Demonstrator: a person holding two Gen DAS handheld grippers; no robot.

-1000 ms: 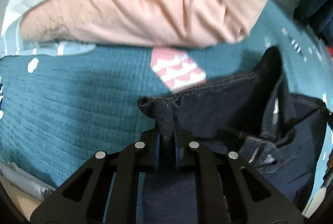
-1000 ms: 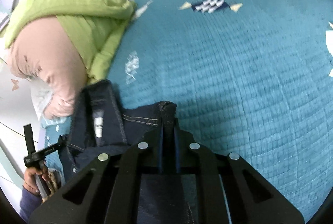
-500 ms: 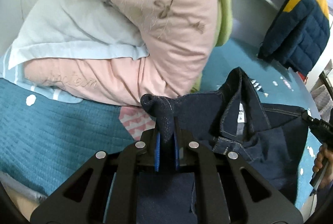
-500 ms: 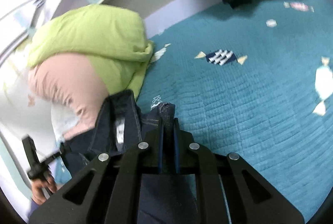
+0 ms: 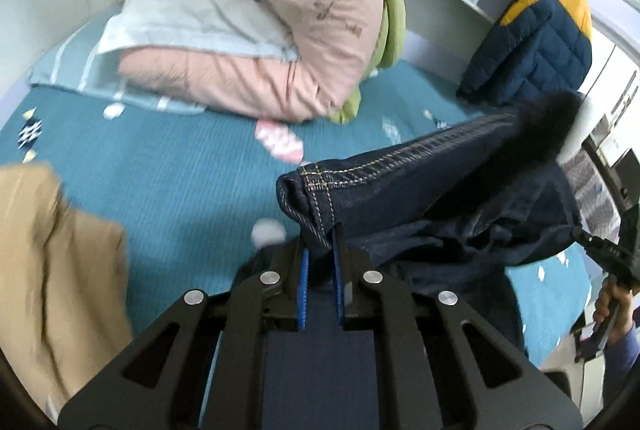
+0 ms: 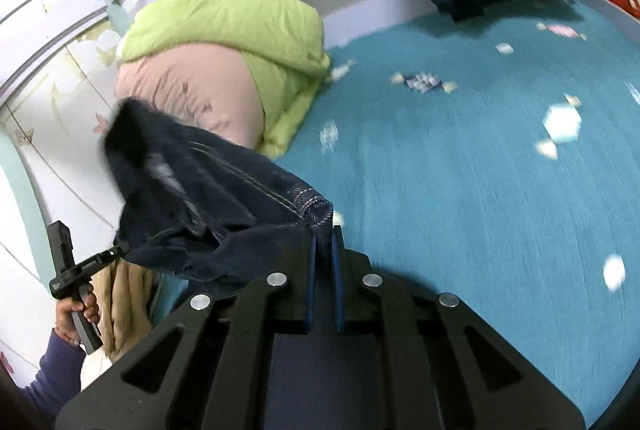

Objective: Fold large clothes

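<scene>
A dark blue denim garment [image 5: 432,186] hangs stretched in the air above the teal bedspread [image 5: 180,182]. My left gripper [image 5: 320,250] is shut on one stitched corner of it. In the right wrist view the same denim garment [image 6: 208,198] runs off to the left, and my right gripper [image 6: 323,238] is shut on its other hemmed corner. The cloth sags and bunches between the two grips. The other hand and its gripper handle [image 6: 70,270] show at the left edge of the right wrist view.
A rolled pink and green duvet [image 5: 280,42] with a pale pillow lies at the head of the bed. A navy and yellow puffer jacket [image 5: 536,46] lies at the far side. A tan garment [image 5: 52,270] sits at the near left. White shelving rises behind the bed.
Both grippers have risen and pulled back with the denim, lifting it off the bedspread. The garment now hangs stretched between them, and more of the room shows behind.
</scene>
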